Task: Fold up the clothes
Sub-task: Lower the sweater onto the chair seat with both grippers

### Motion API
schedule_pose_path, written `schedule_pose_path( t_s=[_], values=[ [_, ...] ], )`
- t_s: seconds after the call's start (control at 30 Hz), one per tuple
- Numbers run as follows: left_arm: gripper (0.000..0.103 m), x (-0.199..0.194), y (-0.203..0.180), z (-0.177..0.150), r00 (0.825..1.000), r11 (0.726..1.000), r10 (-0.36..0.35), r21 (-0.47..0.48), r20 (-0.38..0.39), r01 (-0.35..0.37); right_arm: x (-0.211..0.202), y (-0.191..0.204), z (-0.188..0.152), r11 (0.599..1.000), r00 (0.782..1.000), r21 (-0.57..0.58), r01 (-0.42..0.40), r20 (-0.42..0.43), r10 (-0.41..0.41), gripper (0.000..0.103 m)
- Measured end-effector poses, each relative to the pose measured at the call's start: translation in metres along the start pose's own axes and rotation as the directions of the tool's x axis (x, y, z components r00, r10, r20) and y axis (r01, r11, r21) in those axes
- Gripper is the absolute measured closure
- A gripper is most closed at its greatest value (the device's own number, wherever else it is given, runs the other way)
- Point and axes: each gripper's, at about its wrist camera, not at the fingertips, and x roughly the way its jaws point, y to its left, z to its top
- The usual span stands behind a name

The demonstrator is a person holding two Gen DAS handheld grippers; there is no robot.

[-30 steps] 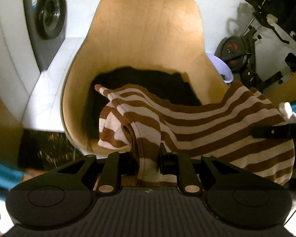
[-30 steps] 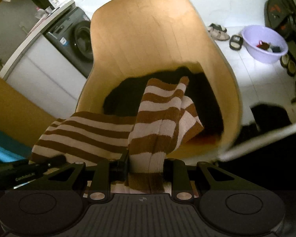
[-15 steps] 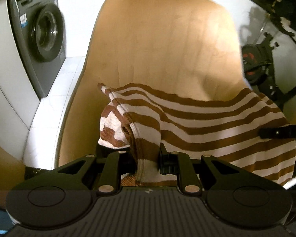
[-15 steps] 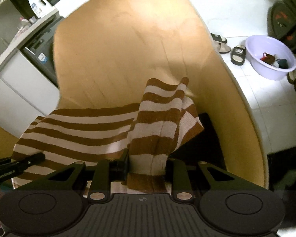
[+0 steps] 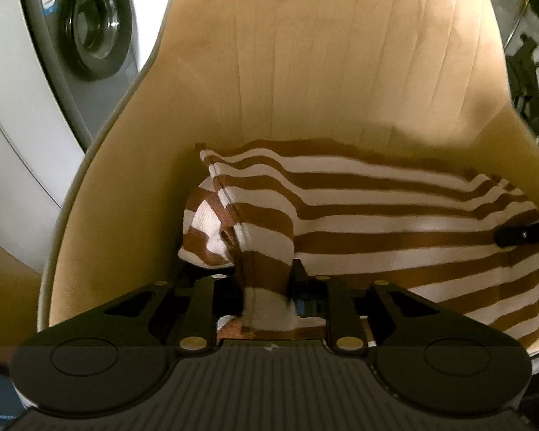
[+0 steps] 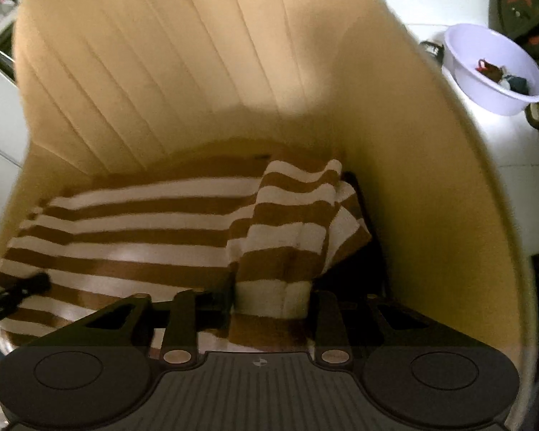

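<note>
A brown-and-white striped knit garment [image 5: 377, 222] hangs stretched between my two grippers, just in front of a tan chair's backrest [image 5: 341, 57]. My left gripper [image 5: 266, 287] is shut on the garment's left edge, with fabric bunched between its fingers. My right gripper [image 6: 271, 298] is shut on the garment's [image 6: 143, 222] right edge, where a folded flap [image 6: 298, 215] droops over. The tip of the right gripper [image 5: 524, 233] shows at the right of the left wrist view. The other gripper's tip [image 6: 14, 287] shows at the left of the right wrist view.
The tan shell chair [image 6: 431, 197] curves around the garment on both sides. A grey washing machine [image 5: 90, 28] stands to the left. A lilac basin [image 6: 492, 68] with small items sits on the white tiled floor at the right, near dark exercise gear [image 6: 521, 0].
Both grippers have carried the garment forward and closer to the chair's backrest, which now fills the views. The dark cloth on the seat is hidden behind the garment.
</note>
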Motion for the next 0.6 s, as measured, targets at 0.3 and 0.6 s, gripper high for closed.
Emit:
schedule_pose_path(
  t_s=[0.3, 0.6],
  values=[
    [0.028, -0.091, 0.038, -0.017, 0.989, 0.998, -0.017, -0.057, 0.145, 0.025, -0.064, -0.01, -0.035, 0.995, 0.98, 0.099, -0.01, 0.199, -0.01, 0.02],
    [0.056, -0.057, 0.052, -0.07, 0.989, 0.97, -0.147, -0.195, -0.006, 0.143, -0.065, -0.042, -0.139, 0.874, 0.983, 0.457, -0.164, 0.146, 0.108, 0.035]
  ],
)
